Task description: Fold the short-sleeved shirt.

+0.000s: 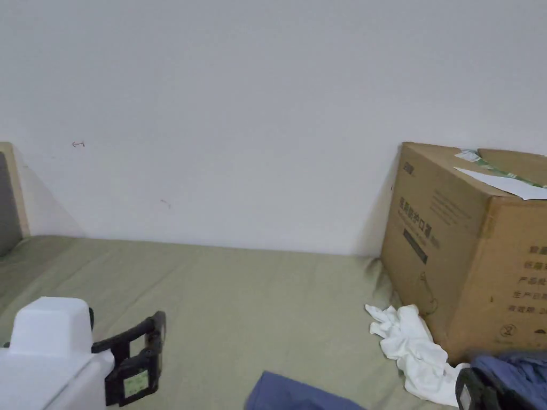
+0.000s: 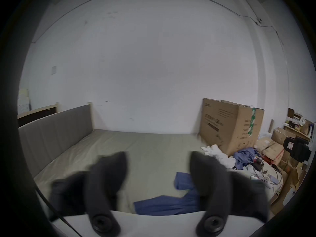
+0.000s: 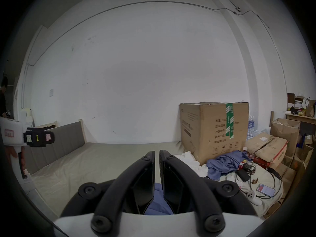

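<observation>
1. Looking from the head view, the left gripper (image 1: 144, 349) hangs at the lower left above the olive-green bed sheet (image 1: 240, 299), white body nearest the camera and black jaws pointing toward the wall; whether they are spread or closed cannot be told from this angle. A corner of the blue short-sleeved shirt (image 1: 294, 396) shows at the bottom edge, lying on the sheet to the right of that gripper and apart from it. Farther right, a crumpled white cloth (image 1: 414, 347) lies against the foot of a large cardboard box (image 1: 465, 256), and a dark part of the right gripper (image 1: 478, 392) sits in the bottom right corner beside a heap of blue fabric (image 1: 515, 368); its jaws cannot be judged here.

2. In the left gripper view, the left gripper (image 2: 158, 165) has its jaws spread wide with nothing between them. The short-sleeved shirt (image 2: 167, 204) lies flat on the bed sheet (image 2: 145, 146) below and toward the right jaw, which covers part of it; neither jaw touches it. The cardboard box (image 2: 229, 126) stands at the far right corner of the bed, the white cloth (image 2: 218, 155) at its foot.

3. In the right gripper view, the right gripper (image 3: 157, 153) has its jaws drawn close together, a thin gap left between them, gripping nothing. The short-sleeved shirt (image 3: 158, 204) lies directly beneath it. The left gripper (image 3: 38, 137) shows at the far left, held in a hand (image 3: 12, 152).
</observation>
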### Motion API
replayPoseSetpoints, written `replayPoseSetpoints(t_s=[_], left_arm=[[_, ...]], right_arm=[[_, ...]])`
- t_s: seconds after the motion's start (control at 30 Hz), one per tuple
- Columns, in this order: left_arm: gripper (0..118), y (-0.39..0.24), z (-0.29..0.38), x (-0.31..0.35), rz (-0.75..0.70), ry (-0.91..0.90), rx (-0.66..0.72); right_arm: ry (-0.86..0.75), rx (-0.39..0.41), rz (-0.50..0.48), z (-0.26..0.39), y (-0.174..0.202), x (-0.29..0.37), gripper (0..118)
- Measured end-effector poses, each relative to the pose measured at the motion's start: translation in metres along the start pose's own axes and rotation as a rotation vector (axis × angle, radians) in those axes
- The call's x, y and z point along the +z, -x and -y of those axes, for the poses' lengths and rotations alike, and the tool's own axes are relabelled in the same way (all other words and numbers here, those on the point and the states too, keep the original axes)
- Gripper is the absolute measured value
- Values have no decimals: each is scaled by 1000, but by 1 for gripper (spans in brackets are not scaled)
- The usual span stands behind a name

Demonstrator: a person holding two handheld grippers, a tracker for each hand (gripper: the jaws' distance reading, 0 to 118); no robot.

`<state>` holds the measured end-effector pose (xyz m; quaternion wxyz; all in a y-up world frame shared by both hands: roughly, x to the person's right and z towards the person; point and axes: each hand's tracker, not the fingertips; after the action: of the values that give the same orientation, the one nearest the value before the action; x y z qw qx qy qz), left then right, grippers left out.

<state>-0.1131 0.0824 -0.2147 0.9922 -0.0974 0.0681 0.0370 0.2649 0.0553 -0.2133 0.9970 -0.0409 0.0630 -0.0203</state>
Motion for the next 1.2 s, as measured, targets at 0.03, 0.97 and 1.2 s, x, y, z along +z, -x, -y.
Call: replayPoseSetpoints(t_s=[0.03, 0.97, 1.2], left_arm=[[12, 7, 5, 8, -27, 4, 10], [100, 46, 291, -299, -98, 1002, 186], [26, 36, 279, -266, -70, 795, 120]], right_arm=[[0, 0, -10, 0, 5, 0, 5], [129, 82, 0, 34, -14, -46, 12], [271, 169, -116, 53, -60, -126, 34]])
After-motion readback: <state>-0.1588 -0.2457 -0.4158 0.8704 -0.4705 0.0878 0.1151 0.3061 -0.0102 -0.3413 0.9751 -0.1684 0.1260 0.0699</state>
